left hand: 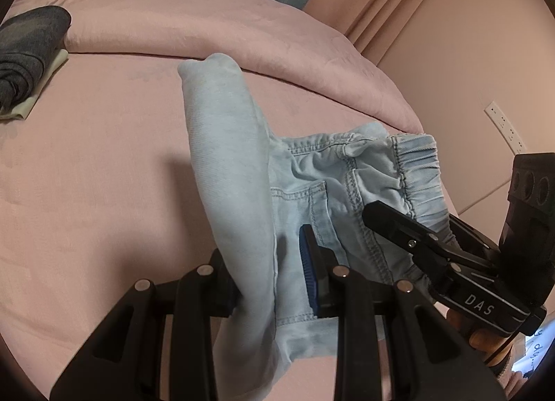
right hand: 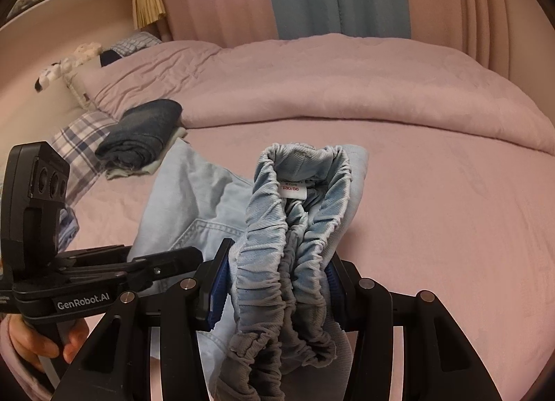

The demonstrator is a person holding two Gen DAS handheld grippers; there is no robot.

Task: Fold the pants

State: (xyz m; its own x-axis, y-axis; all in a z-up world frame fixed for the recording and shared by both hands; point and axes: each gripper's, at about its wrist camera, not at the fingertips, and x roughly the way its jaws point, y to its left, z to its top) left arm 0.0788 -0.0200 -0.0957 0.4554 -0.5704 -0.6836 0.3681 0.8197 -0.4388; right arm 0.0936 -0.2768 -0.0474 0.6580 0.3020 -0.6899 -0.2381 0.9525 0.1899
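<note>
Light blue denim pants (left hand: pixel 225 144) hang lifted over the pink bed sheet (left hand: pixel 86 165), one folded leg trailing away toward the duvet. My left gripper (left hand: pixel 269 279) is shut on the fabric near the back pocket; its left finger is hidden behind the cloth. In the right wrist view the bunched elastic waistband (right hand: pixel 295 227), with its white size label showing, is clamped between the blue pads (right hand: pixel 218 291) of my right gripper (right hand: pixel 277 286). Each gripper shows in the other's view: the right gripper (left hand: pixel 409 238) at the waistband, the left gripper (right hand: pixel 163 262) just left of it.
A folded pile of dark jeans (right hand: pixel 142 134) lies at the far left of the bed (left hand: pixel 31 50) beside a plaid pillow (right hand: pixel 83 137). A rolled pink duvet (right hand: pixel 312 88) runs along the far side. A wall socket (left hand: pixel 504 127) and curtains stand behind. A hand (right hand: pixel 45 342) grips the left handle.
</note>
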